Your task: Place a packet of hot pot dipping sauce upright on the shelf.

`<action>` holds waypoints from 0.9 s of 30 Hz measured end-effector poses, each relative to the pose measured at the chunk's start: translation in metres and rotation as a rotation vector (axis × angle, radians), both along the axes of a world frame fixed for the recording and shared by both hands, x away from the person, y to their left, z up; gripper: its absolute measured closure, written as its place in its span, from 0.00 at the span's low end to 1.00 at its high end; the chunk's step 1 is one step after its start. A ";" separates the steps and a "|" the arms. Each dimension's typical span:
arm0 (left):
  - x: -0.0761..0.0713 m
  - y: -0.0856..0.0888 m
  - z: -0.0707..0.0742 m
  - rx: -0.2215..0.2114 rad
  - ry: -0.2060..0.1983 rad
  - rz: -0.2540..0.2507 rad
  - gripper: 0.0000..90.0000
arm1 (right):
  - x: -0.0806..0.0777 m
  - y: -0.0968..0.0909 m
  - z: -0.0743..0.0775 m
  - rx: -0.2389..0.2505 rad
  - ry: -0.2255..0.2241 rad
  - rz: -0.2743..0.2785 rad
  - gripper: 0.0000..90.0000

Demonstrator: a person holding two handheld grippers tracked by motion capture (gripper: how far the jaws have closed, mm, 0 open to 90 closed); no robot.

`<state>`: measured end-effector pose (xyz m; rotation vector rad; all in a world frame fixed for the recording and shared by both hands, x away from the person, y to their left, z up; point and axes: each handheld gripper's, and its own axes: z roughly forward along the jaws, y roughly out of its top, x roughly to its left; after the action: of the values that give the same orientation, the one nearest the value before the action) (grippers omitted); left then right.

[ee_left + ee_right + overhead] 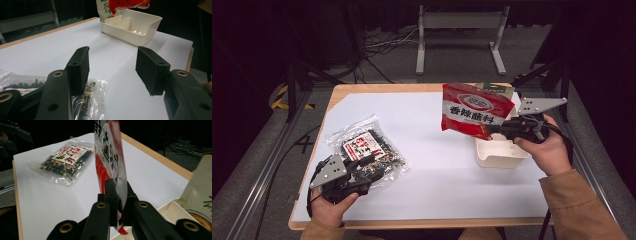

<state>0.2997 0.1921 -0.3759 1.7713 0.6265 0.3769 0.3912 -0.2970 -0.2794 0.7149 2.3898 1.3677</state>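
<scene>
right gripper: jaws clamped on red seasoning packet, held upright above cream divided tray | left gripper: jaws apart; over clear bag of dried mix lying flat on table

I work in a lab or test room; my worktop stands on grey carpet, ringed by black curtains, metal framing, loose cables and hazard tape.
</scene>
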 end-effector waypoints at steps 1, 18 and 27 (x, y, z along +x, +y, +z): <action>0.000 0.000 0.000 0.001 0.003 0.003 0.50 | 0.001 -0.003 0.001 0.001 -0.002 -0.007 0.96; 0.004 0.007 -0.008 -0.001 0.044 0.032 0.49 | 0.026 -0.042 -0.004 -0.006 -0.018 -0.106 0.96; 0.004 0.008 -0.013 0.003 0.065 0.041 0.49 | 0.039 -0.058 -0.011 -0.028 -0.008 -0.151 0.96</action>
<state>0.3040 0.2000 -0.3886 1.7810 0.7096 0.3499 0.4304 -0.3553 -0.2902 0.8609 2.2923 1.2718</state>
